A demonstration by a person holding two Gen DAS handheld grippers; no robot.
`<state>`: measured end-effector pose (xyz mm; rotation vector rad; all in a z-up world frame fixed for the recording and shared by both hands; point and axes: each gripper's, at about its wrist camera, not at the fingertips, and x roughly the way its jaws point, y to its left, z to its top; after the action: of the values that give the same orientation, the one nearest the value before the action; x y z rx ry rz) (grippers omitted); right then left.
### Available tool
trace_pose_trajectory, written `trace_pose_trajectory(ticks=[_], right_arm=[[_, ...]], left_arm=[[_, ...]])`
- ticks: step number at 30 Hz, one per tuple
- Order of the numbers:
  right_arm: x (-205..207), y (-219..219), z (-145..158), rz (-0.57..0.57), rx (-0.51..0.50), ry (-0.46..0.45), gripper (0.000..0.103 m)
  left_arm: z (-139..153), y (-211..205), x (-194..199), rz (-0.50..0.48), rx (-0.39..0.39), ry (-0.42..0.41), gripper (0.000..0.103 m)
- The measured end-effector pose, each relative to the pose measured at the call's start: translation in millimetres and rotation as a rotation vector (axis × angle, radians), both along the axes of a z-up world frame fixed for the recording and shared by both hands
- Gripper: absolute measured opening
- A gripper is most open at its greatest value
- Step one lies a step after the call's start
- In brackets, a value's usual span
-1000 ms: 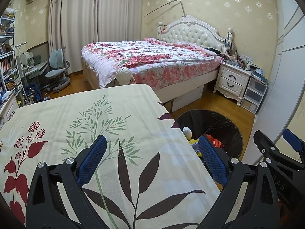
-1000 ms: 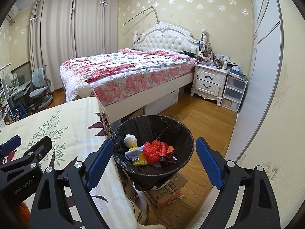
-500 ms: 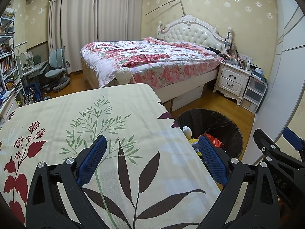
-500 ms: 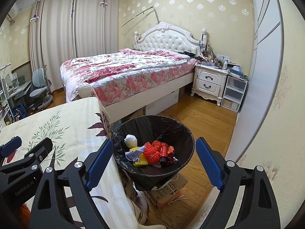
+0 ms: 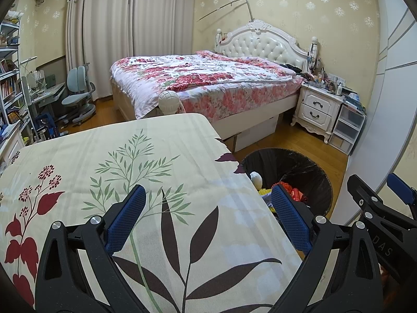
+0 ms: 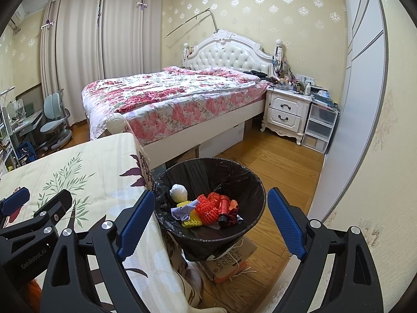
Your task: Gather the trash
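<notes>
A black-lined trash bin stands on the floor beside the table; it also shows in the left wrist view. Inside lie a white wad, red and orange plastic pieces, a yellow piece and a pale scrap. My right gripper is open and empty, above the bin's near side. My left gripper is open and empty over the table with its leaf-print cloth. Each gripper shows at the edge of the other's view.
A bed with a floral cover stands behind the table. A white nightstand and plastic drawers stand at the right by a wardrobe door. A cardboard box sits under the bin. A desk chair is at far left.
Nothing has visibly changed beyond a very slight drift of both views; both grippers stay open and empty.
</notes>
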<state>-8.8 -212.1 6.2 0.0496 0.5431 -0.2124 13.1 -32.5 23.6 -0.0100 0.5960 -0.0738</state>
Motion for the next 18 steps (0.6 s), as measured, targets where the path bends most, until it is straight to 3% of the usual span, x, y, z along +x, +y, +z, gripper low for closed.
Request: trace_pose_trajectory(ticks=[18], right_arm=[[0.3, 0.8, 0.5, 0.000, -0.001, 0.001, 0.086]], left_arm=[[-1.5, 0.6, -3.5, -0.006, 0.000, 0.003, 0.095]])
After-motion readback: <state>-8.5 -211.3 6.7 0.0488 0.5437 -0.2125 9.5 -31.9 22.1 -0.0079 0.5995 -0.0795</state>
